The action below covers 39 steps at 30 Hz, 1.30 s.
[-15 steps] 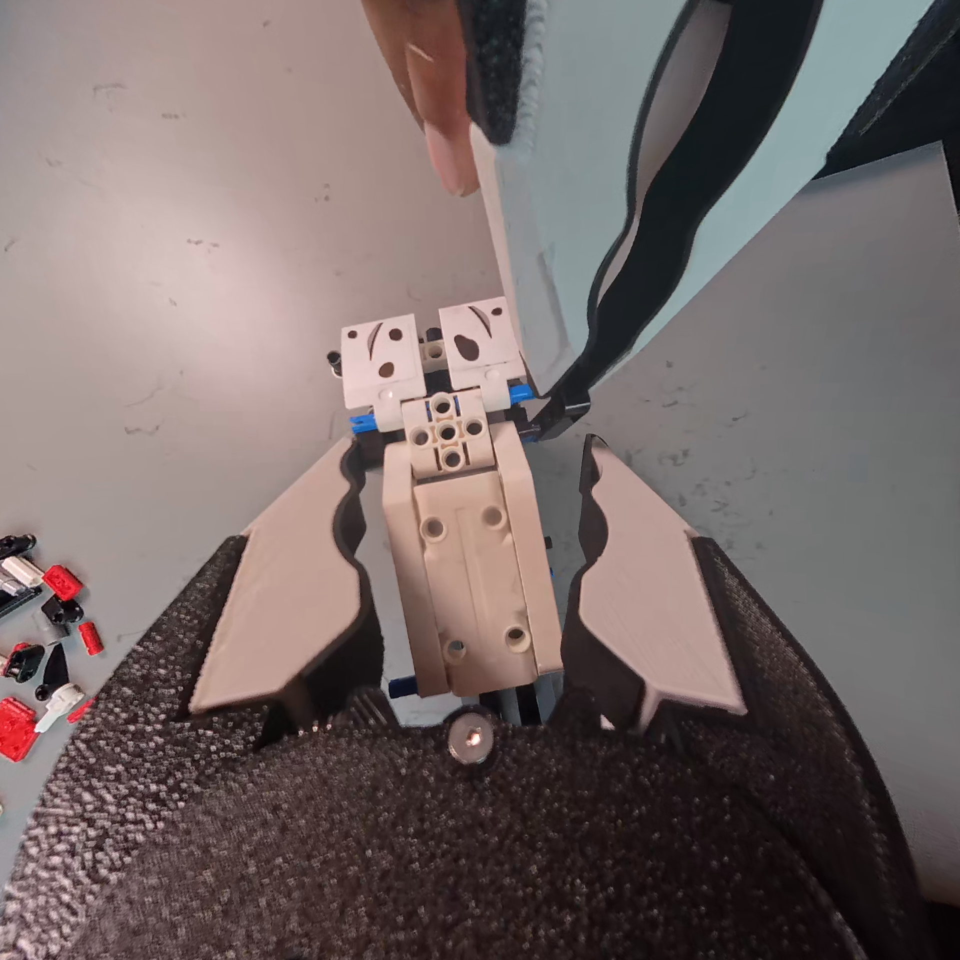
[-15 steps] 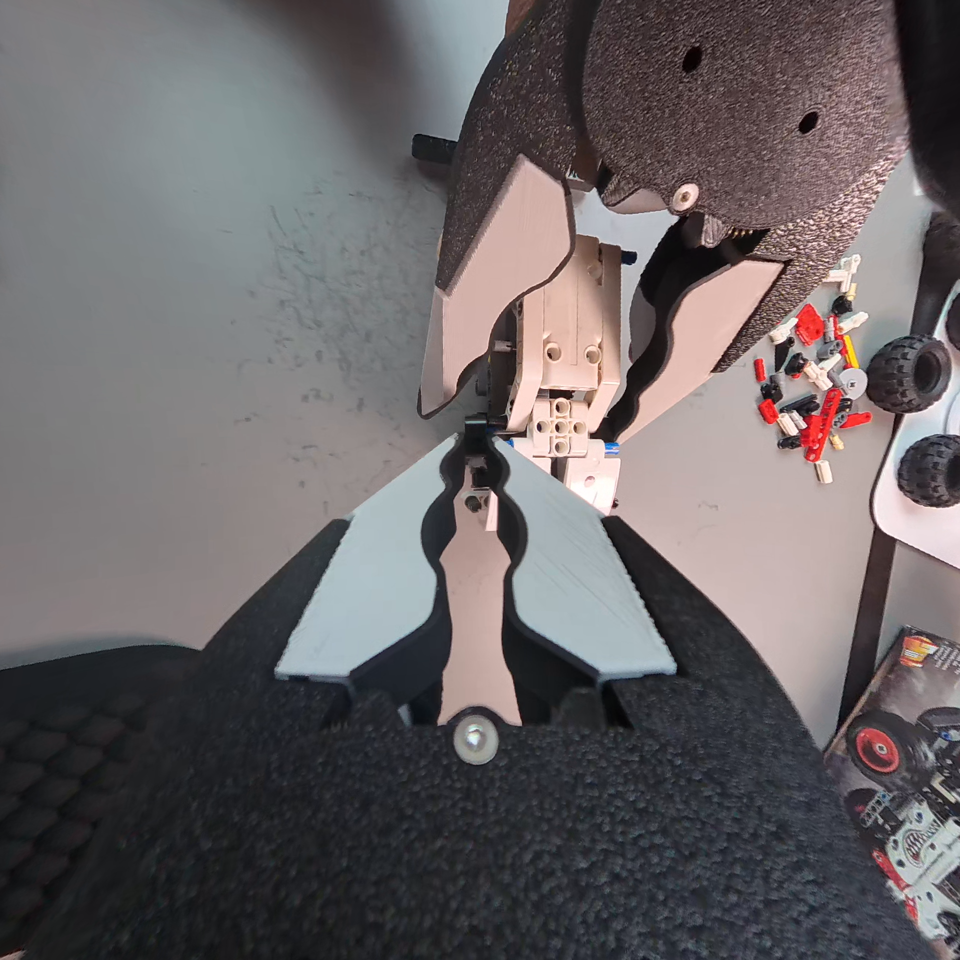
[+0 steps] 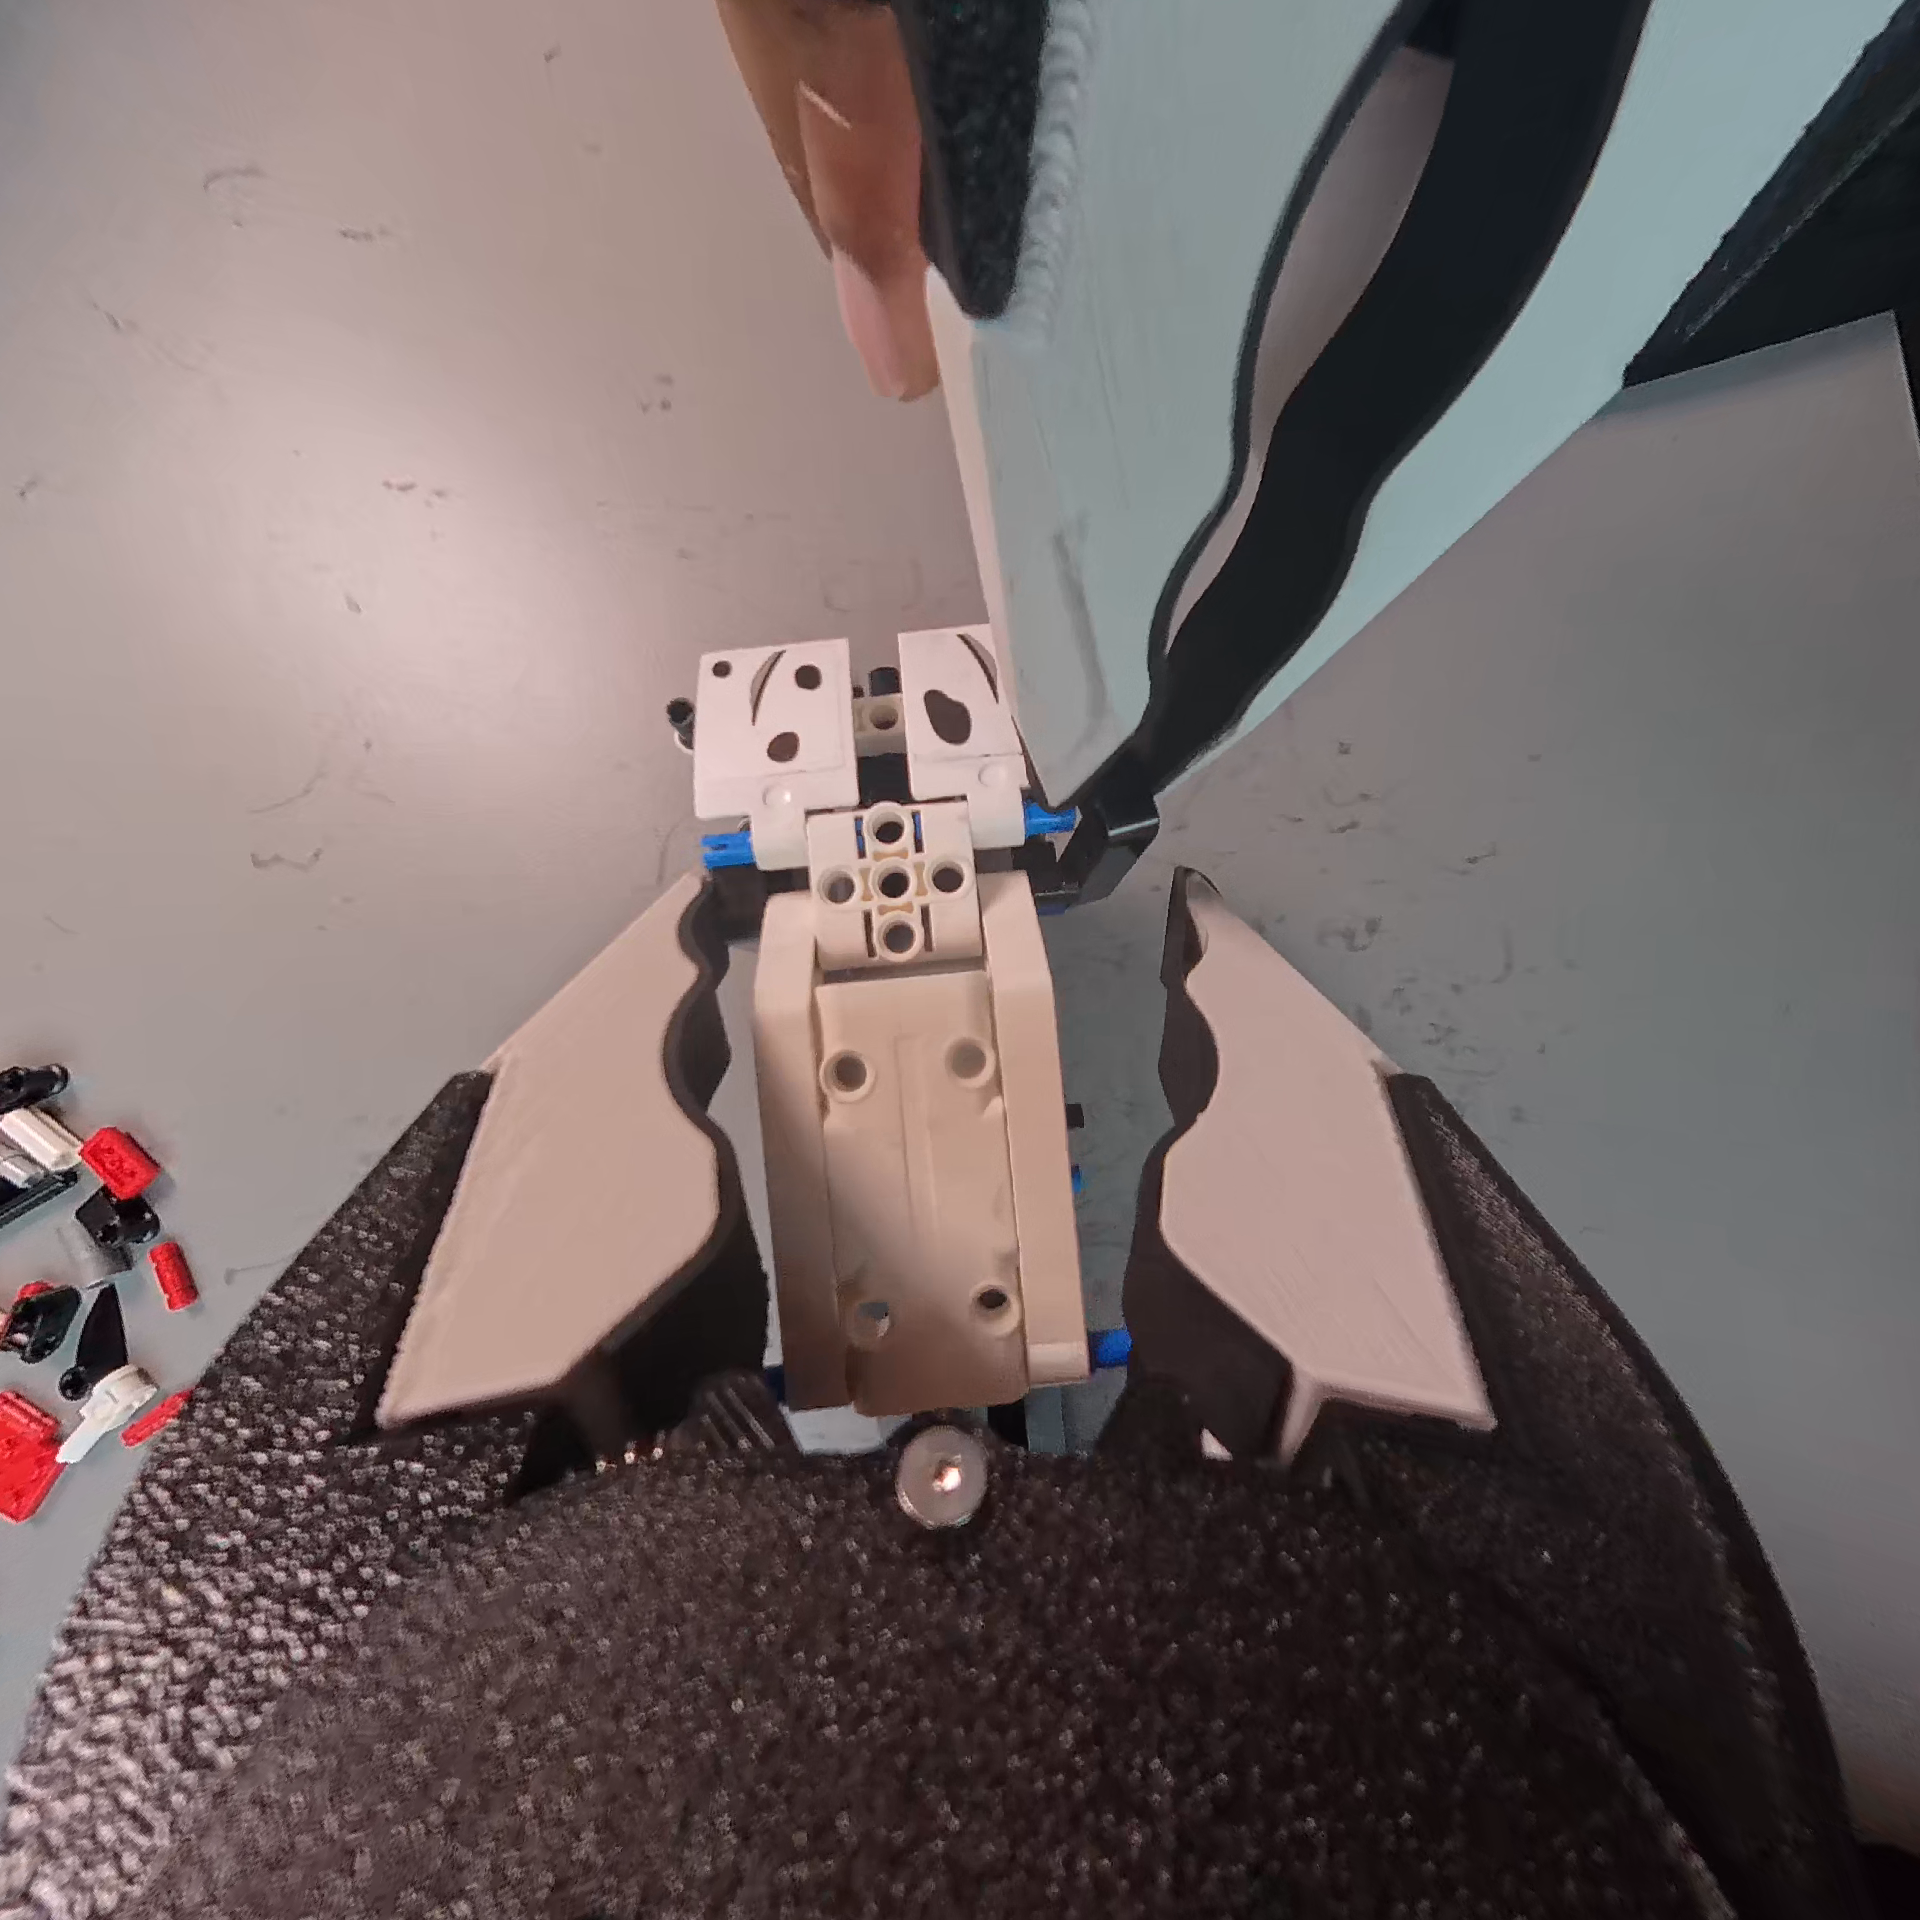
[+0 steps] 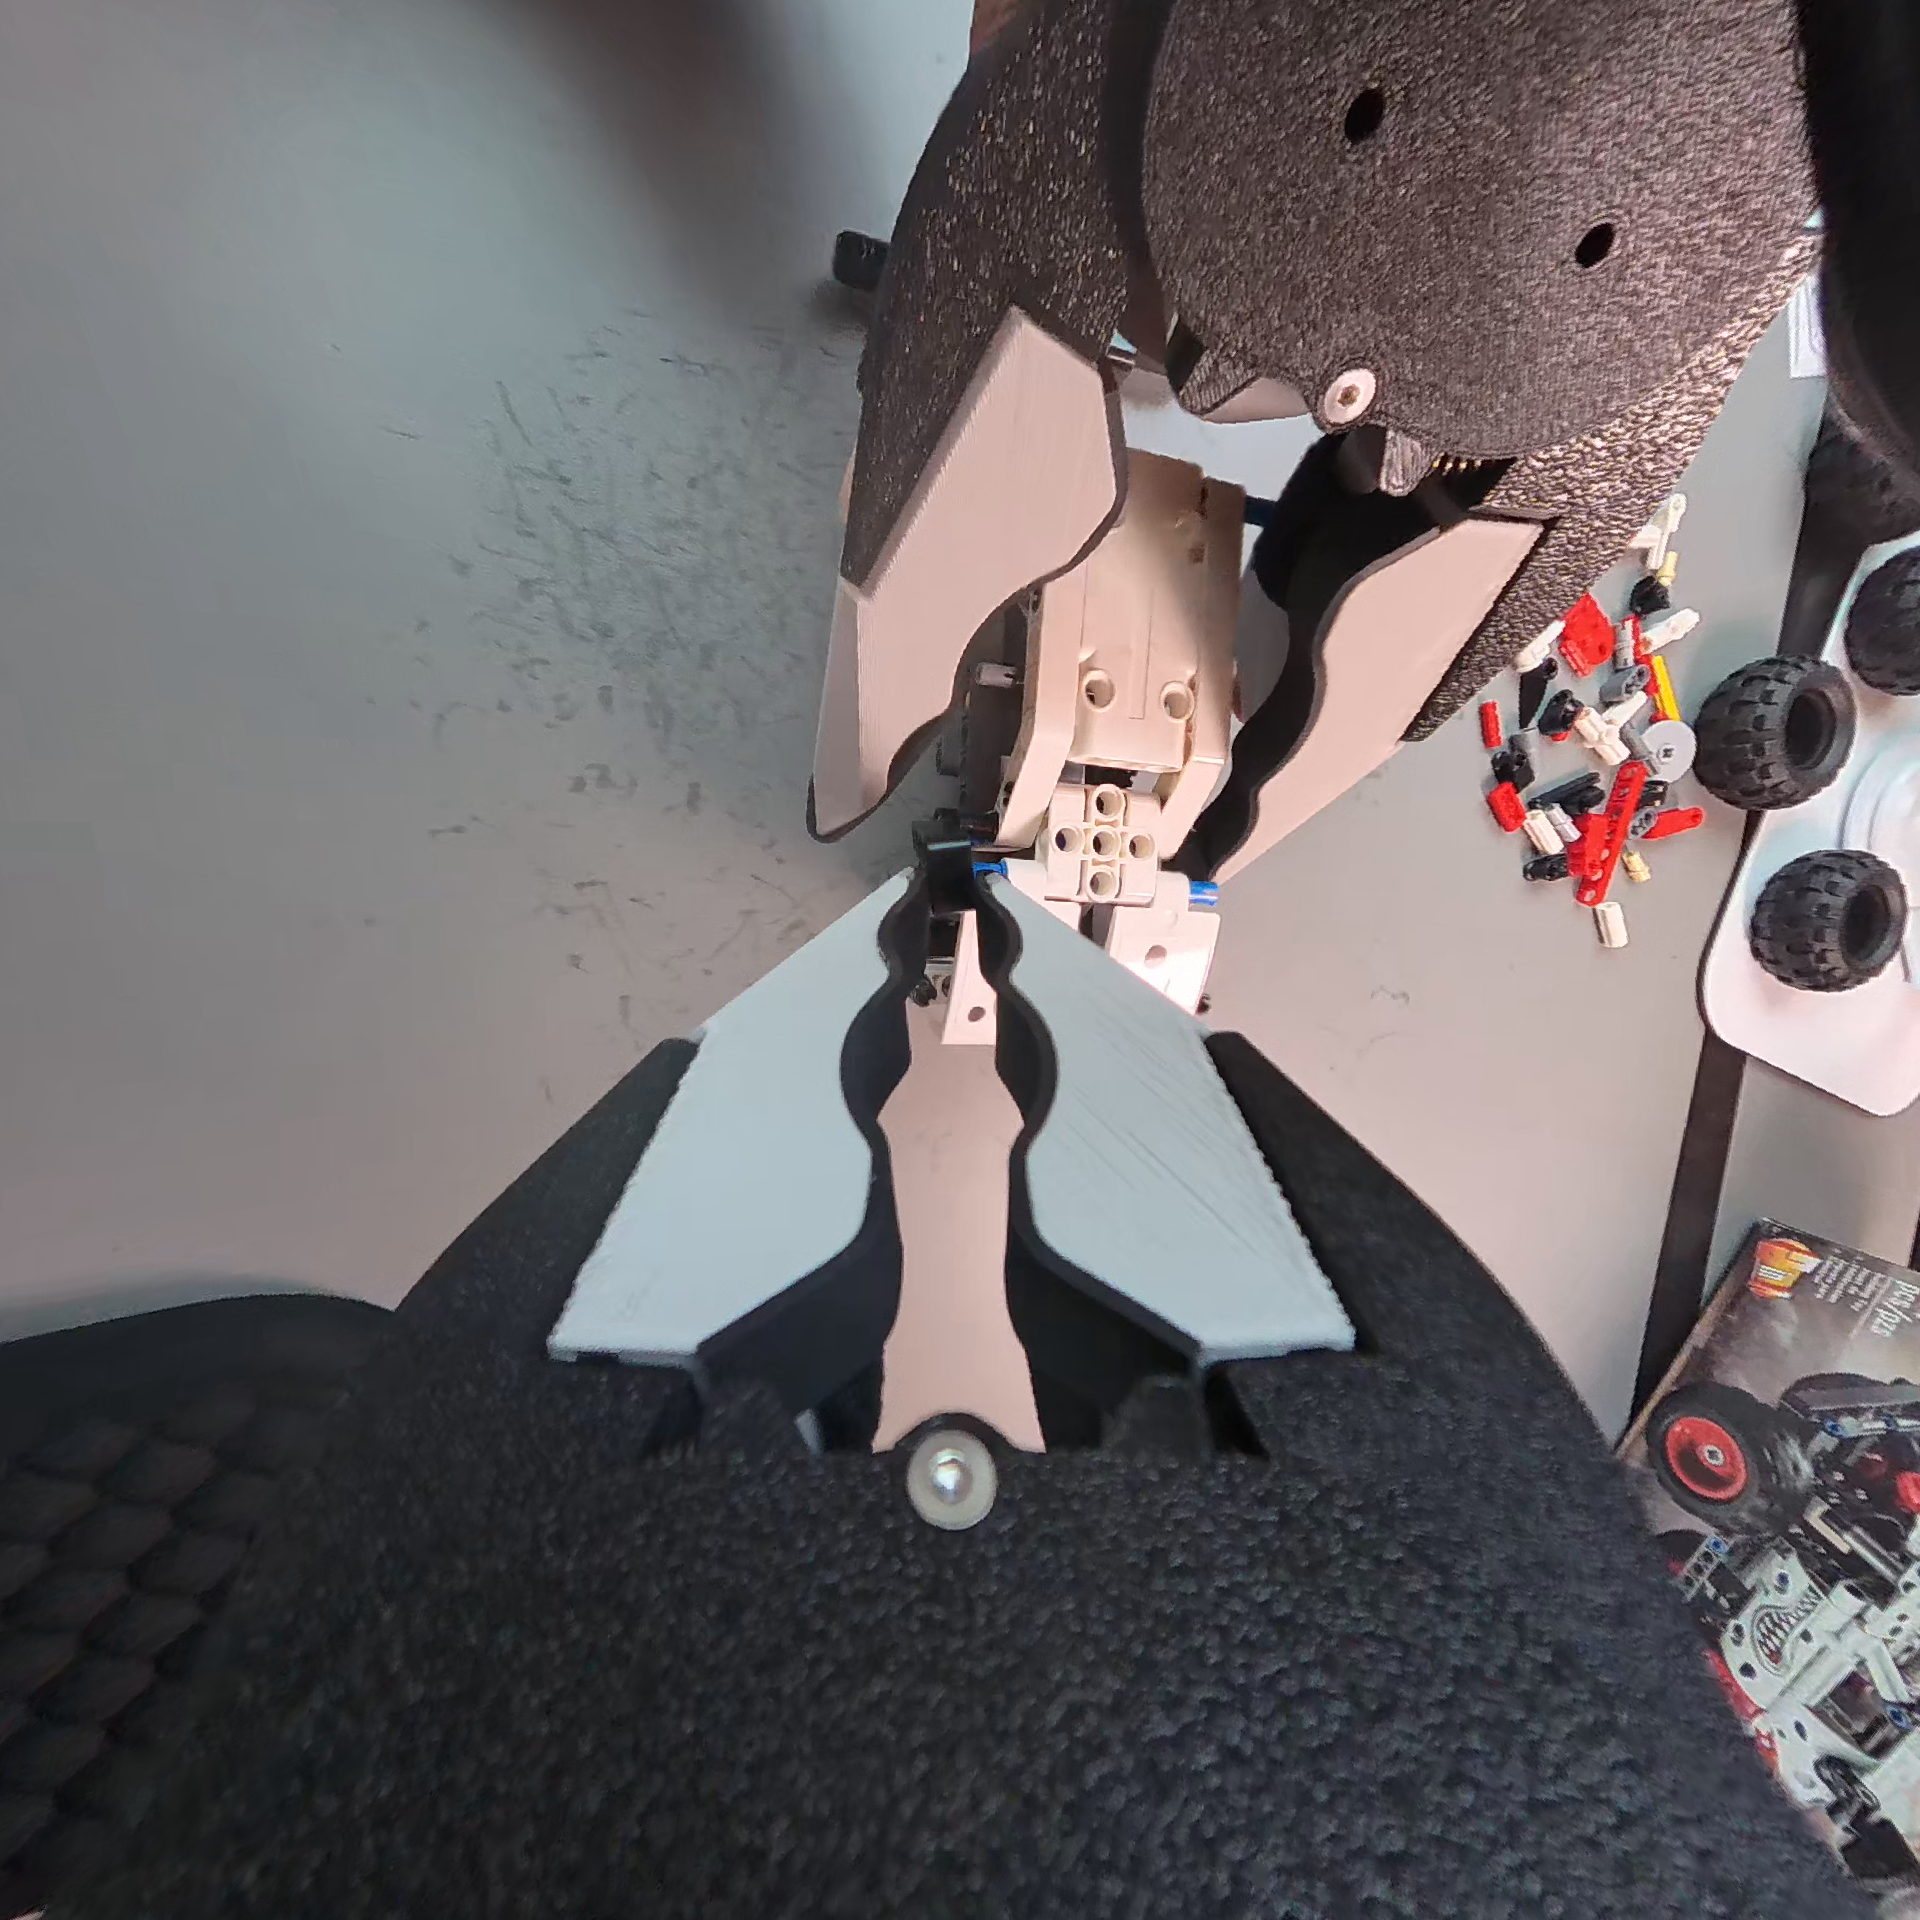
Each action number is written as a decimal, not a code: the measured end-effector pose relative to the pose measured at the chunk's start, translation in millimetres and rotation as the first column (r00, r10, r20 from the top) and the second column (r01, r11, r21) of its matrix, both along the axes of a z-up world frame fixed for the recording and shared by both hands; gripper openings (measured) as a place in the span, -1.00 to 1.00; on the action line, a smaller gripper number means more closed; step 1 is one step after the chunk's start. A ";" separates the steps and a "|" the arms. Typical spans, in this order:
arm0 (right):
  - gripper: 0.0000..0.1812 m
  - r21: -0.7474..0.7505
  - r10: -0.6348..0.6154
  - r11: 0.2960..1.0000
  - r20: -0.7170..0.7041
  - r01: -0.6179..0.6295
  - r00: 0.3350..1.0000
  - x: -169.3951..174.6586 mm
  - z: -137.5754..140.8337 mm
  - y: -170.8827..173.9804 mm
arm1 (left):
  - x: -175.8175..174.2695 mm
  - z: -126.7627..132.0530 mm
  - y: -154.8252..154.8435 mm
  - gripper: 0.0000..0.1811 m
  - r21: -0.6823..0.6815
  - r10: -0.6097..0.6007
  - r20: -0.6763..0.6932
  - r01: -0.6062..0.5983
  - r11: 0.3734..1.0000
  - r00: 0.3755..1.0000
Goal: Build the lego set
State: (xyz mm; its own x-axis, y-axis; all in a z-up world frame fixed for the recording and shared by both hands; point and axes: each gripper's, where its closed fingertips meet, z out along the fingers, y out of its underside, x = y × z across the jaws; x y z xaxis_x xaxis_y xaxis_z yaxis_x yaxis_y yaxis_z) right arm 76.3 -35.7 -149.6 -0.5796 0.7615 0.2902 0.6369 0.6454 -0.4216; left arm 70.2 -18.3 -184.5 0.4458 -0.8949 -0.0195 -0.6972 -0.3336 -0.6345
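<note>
Little has moved: the model stays between the left gripper's spread, released fingers. In the right view, the right gripper is clenched on a black piece at the model's side; loose parts lie right of it.

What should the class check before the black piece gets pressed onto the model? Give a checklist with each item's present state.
1. Right gripper shut on the black piece: ok.
2. Black piece meets the blue pin on the model: ok, they touch. Whether it is seated: cannot tell.
3. Left gripper clamps the model: cannot tell, as a gap shows beside one finger.
4. Person's finger clear of the joint: ok, it is above and apart.
5. Loose parts and wheels out of the way: ok, off to one side.
</note>
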 end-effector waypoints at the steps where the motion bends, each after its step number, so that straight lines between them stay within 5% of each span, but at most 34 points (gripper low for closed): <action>1: -0.92 -0.001 0.000 1.000 -0.001 0.000 1.000 -0.1 -0.1 -0.5 | 0.2 0.2 0.1 -0.08 0.001 0.000 0.003 0.000 1.000 1.000; 16: -0.92 -0.015 0.012 1.000 0.042 -0.011 0.999 4.1 -0.2 -6.0 | -23.7 -1.0 -6.3 -0.06 0.013 -0.045 -0.082 0.046 0.999 0.996; 24: -0.92 -0.046 0.048 0.998 0.100 -0.043 0.994 14.5 -2.8 -15.7 | -23.0 -6.4 -4.6 -0.33 -0.050 -0.002 -0.059 -0.001 0.999 0.998; 39: -0.92 0.119 -0.126 0.987 0.113 0.113 0.986 9.3 -13.3 -4.5 | -20.4 -9.3 -6.5 -0.32 -0.165 0.063 -0.008 -0.064 0.984 0.998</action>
State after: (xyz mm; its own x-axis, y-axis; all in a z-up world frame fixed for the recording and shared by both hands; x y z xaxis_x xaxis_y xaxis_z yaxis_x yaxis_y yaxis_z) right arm 85.6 -40.2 -162.9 -0.5221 0.7942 0.3110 0.7538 0.6003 -0.2674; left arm 49.8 -24.7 -193.8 0.5022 -0.8557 0.1250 -0.6730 -0.4775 -0.5648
